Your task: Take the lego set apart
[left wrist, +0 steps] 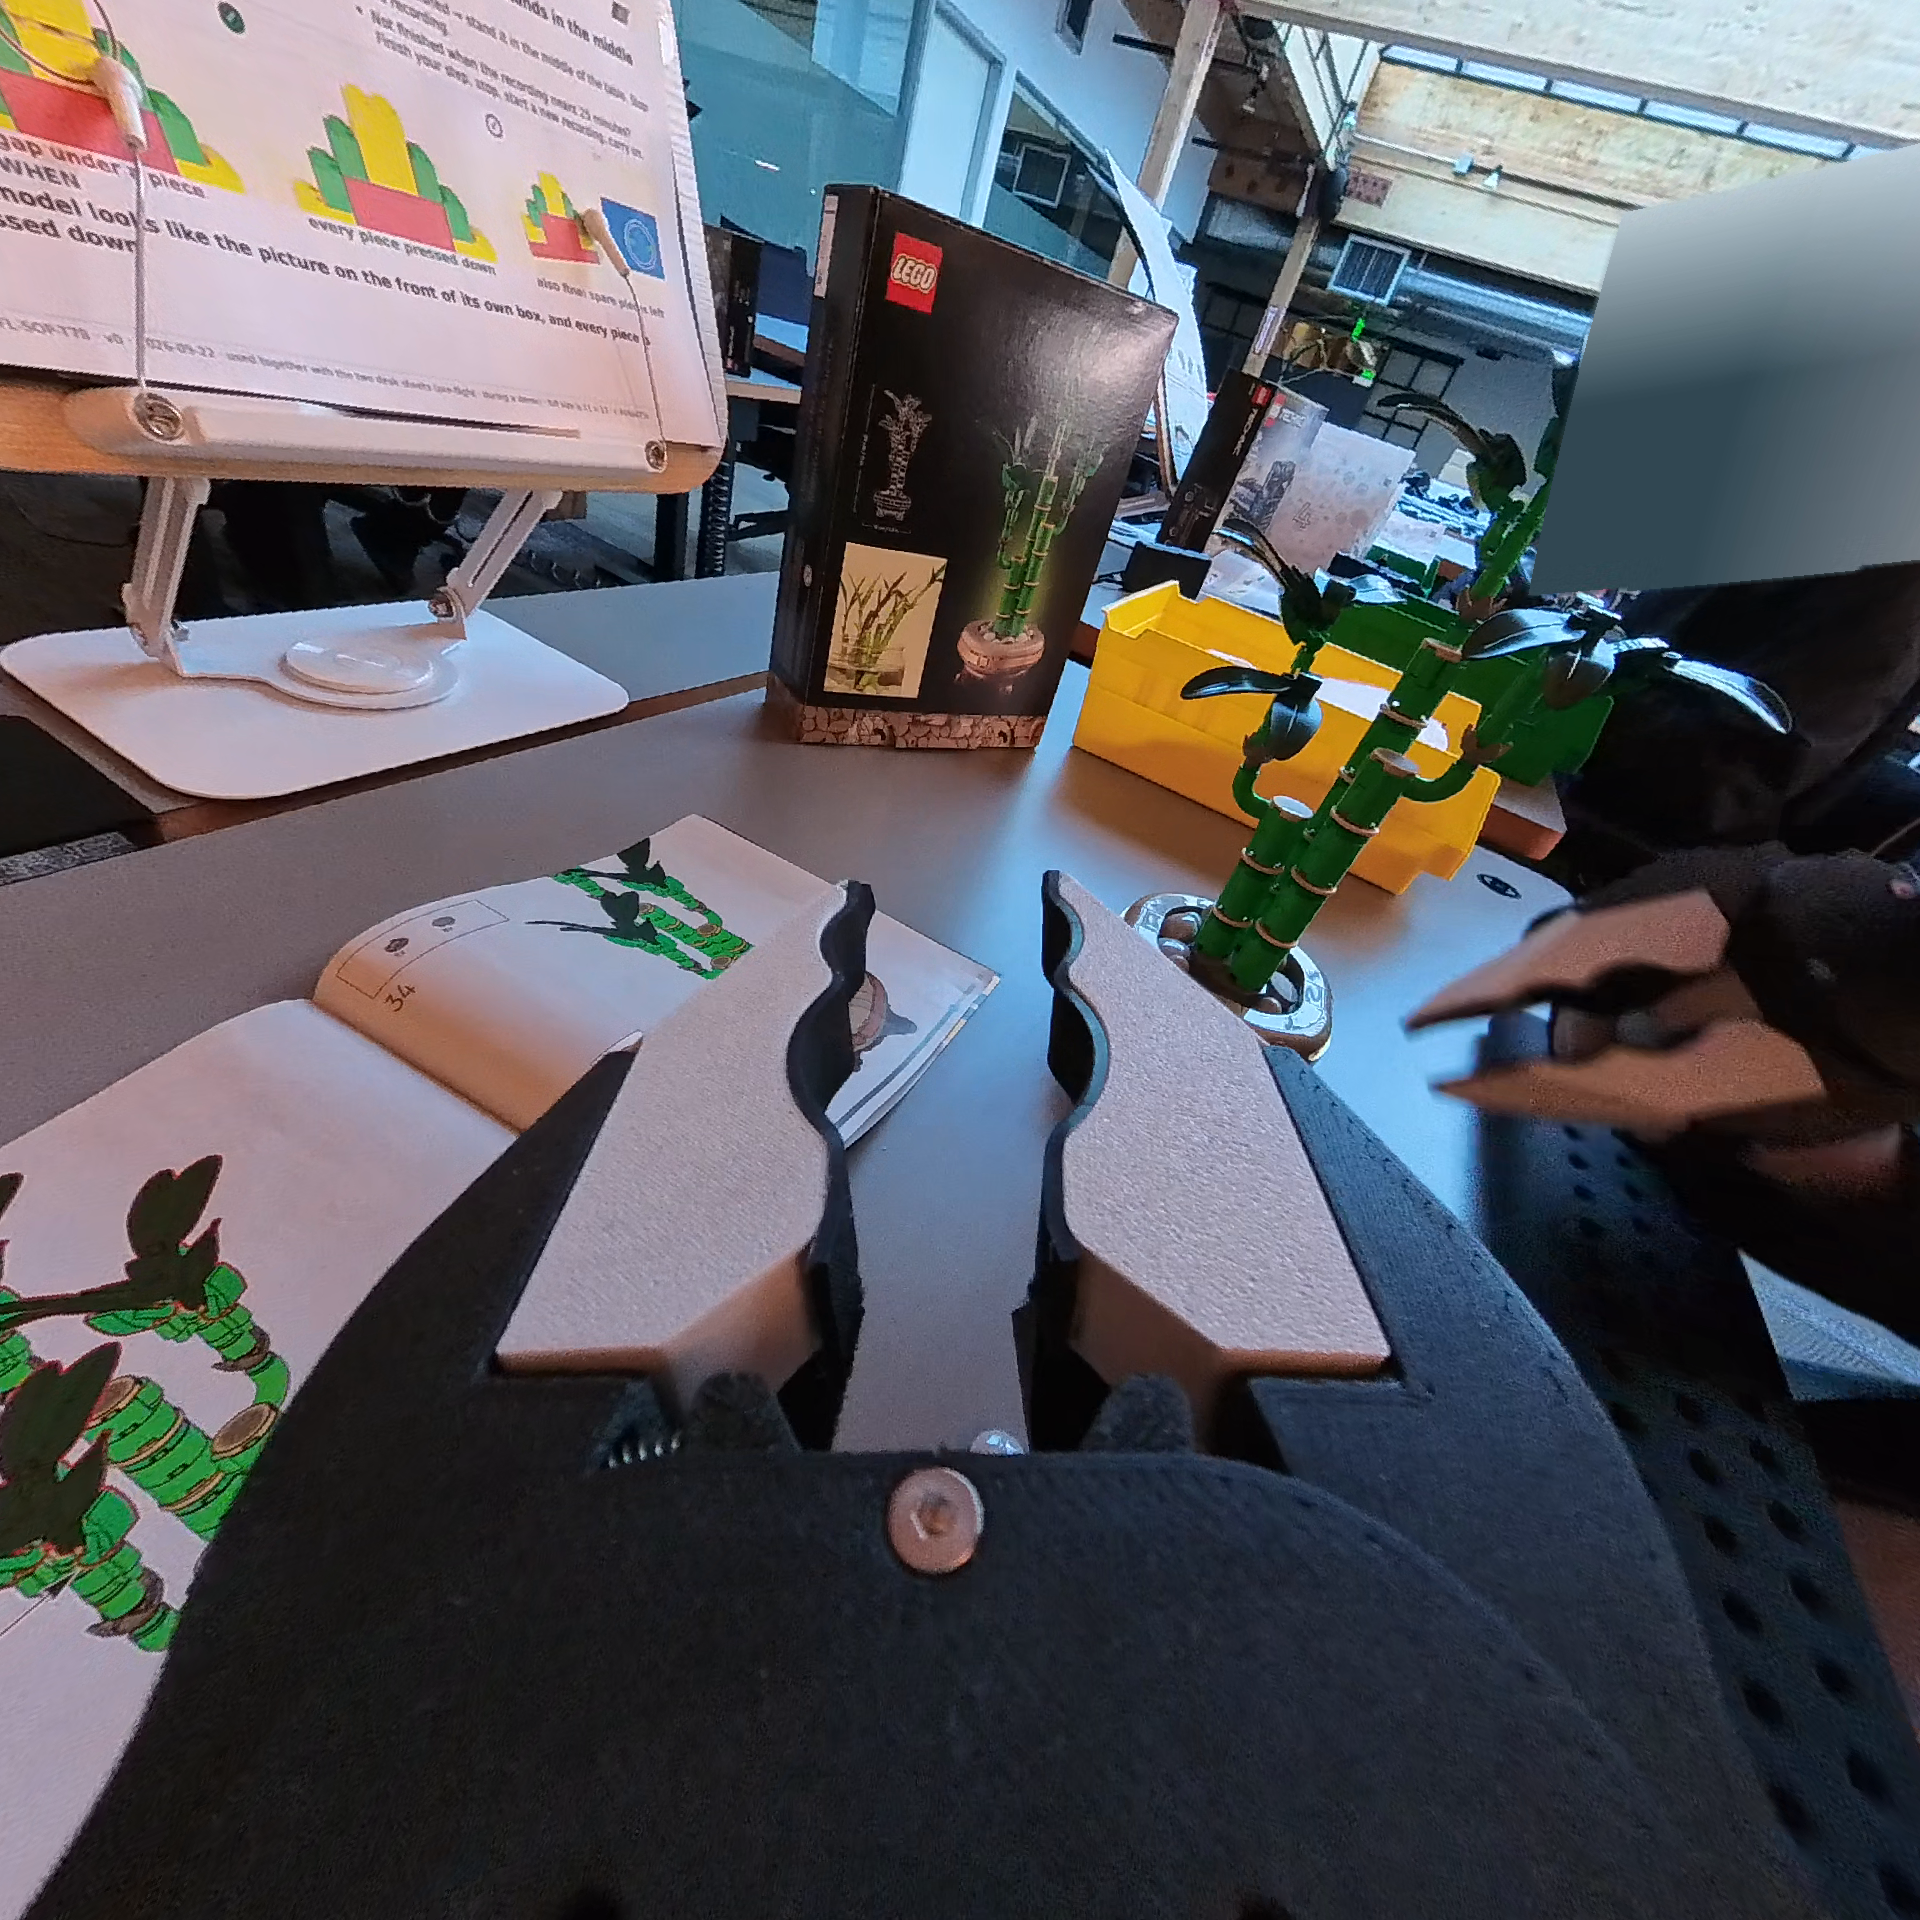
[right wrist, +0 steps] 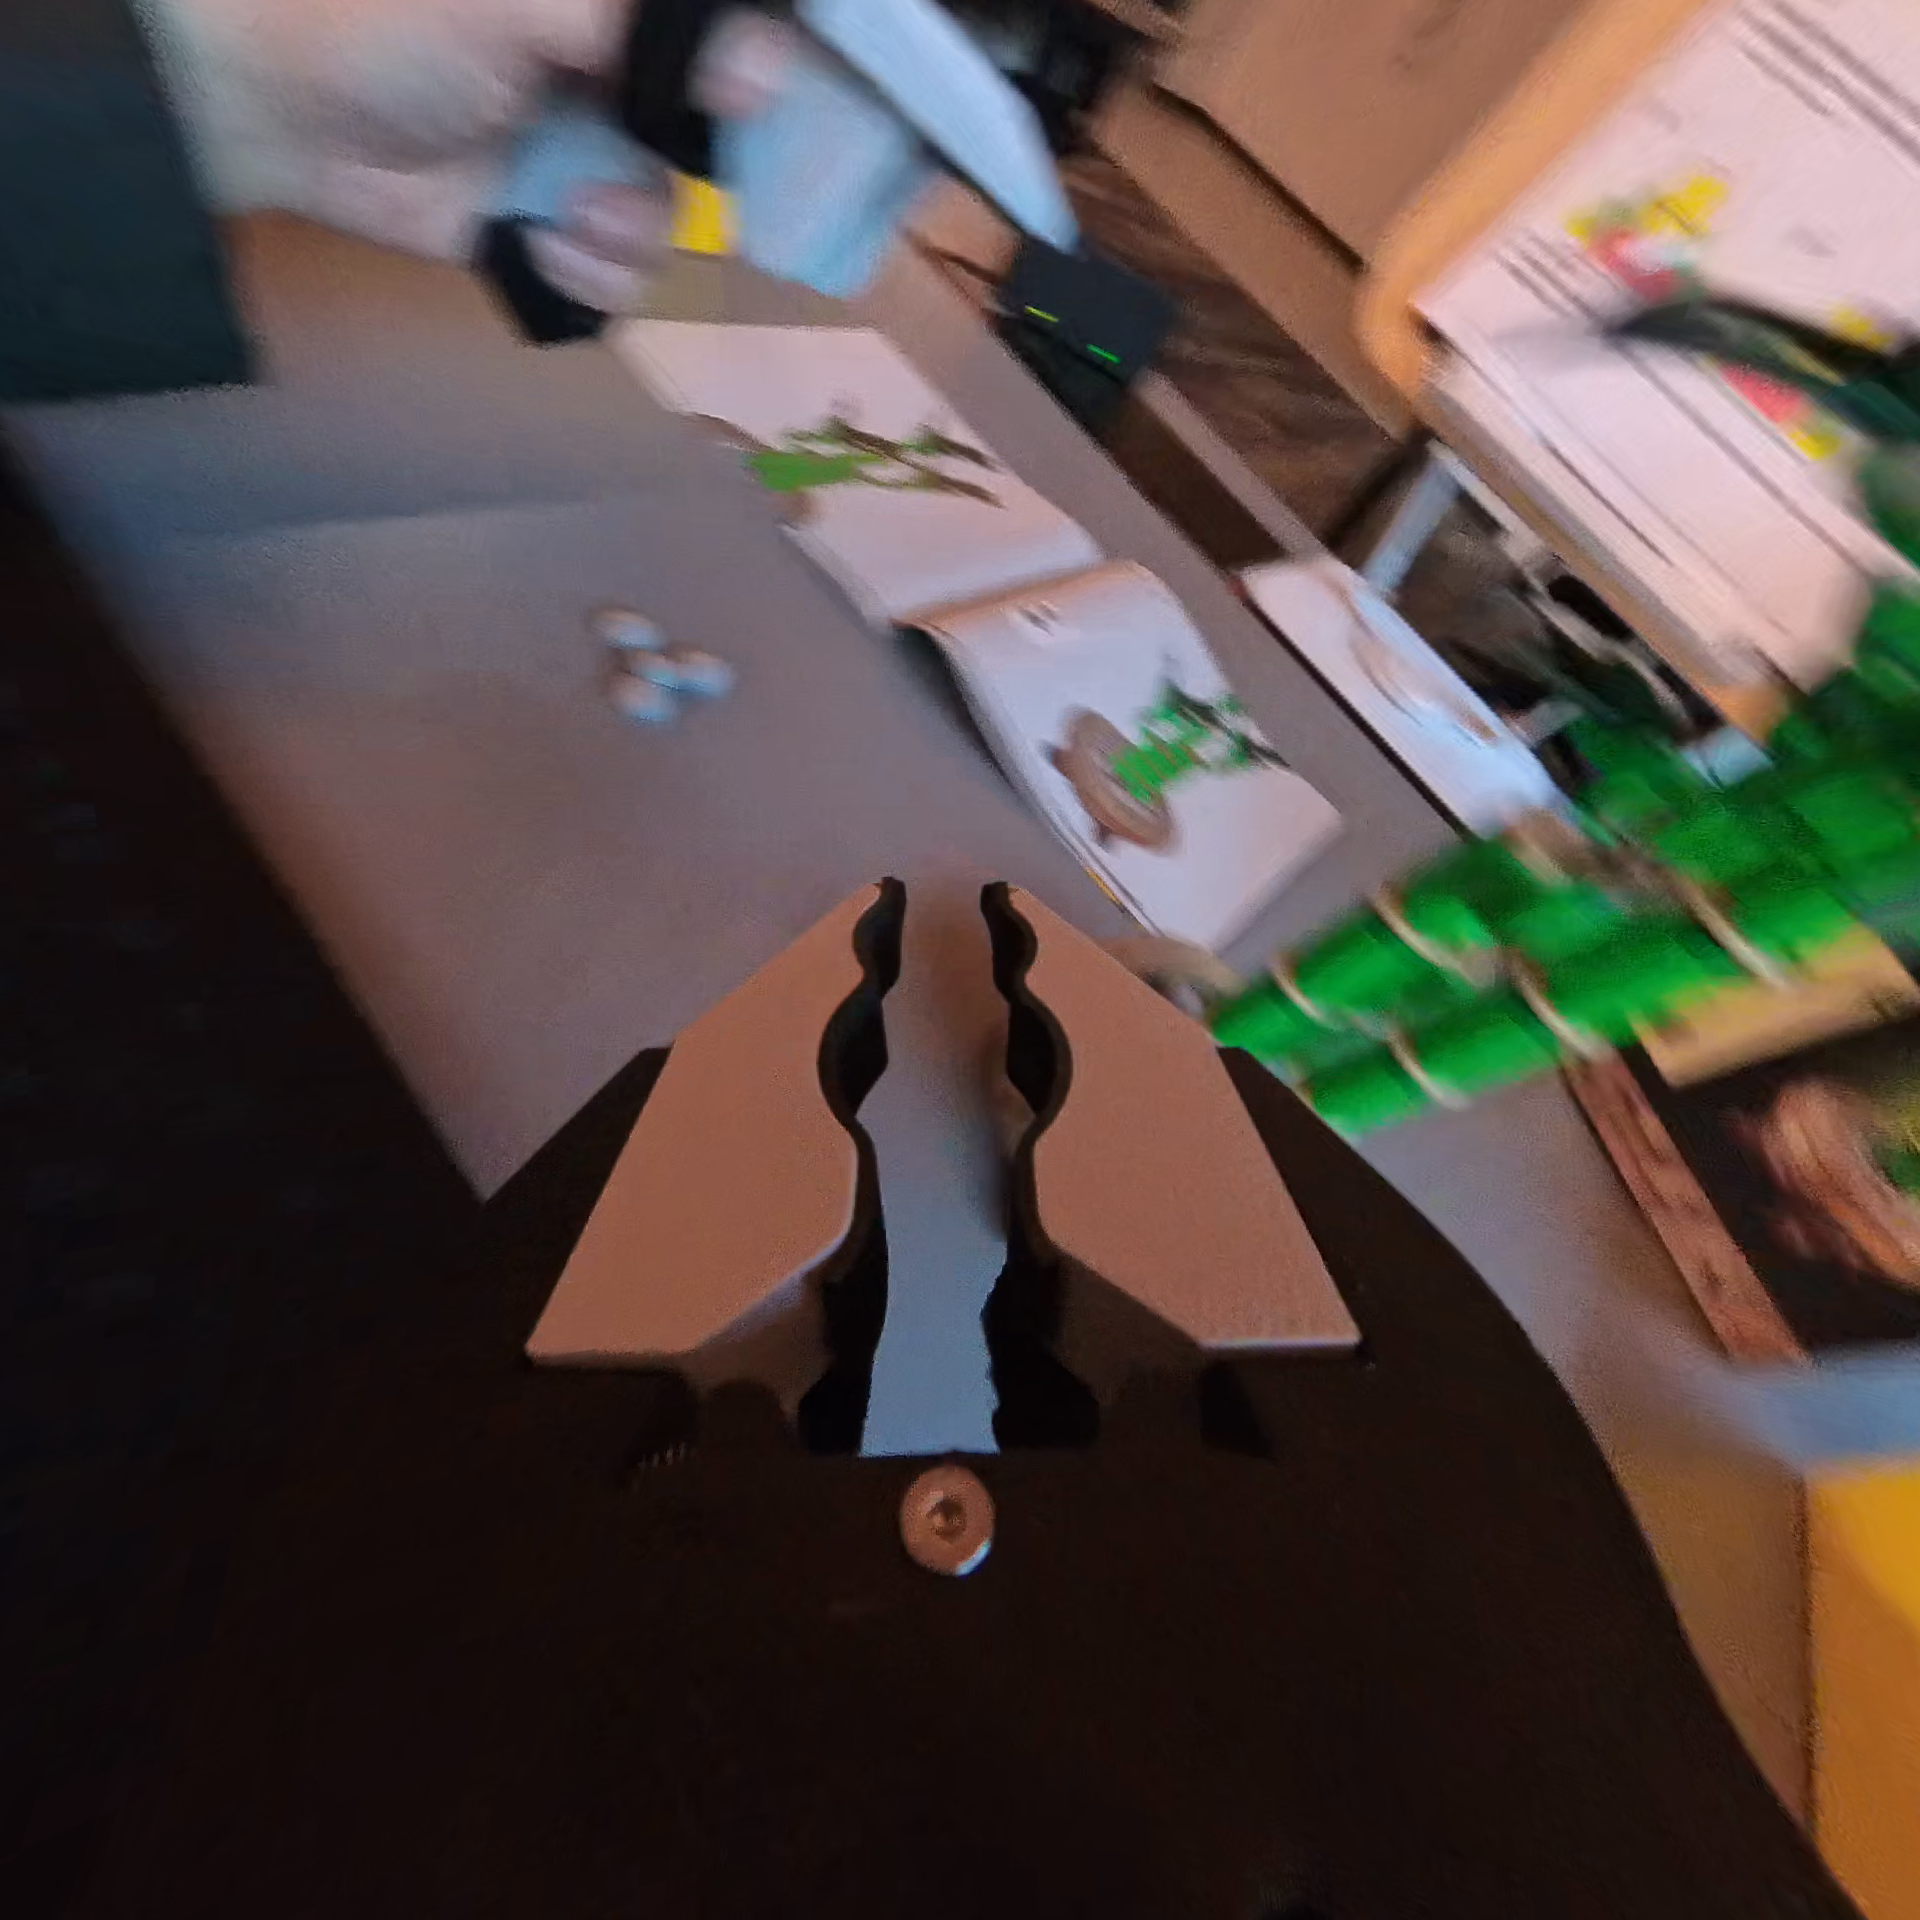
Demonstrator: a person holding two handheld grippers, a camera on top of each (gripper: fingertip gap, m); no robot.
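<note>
The lego set (left wrist: 1340,831), a green bamboo model in a round base, stands upright on the counter (left wrist: 935,810), just beyond the right fingertip of the left gripper (left wrist: 951,904) and in front of a yellow bin (left wrist: 1174,717). The left gripper is held open with a wide gap and nothing is gripped. The right gripper (right wrist: 940,894) is parted by a narrow gap and is also empty; its view is heavily blurred, so its exact relation to the stalks cannot be told.

Hazards are judged as follows. The model is tall on a small base, so a pull on an upper stalk without the base being held could tip it. The thin dark leaves (left wrist: 1247,686) could be snapped off and scattered. Small loose pieces (right wrist: 655,665) lying on the counter could be knocked away by a sweeping gripper.

Printed matter is present on the dark box (left wrist: 956,468), the open instruction booklet (left wrist: 436,1039) and the sheet on the white stand (left wrist: 343,187); its wording is not reproduced.
</note>
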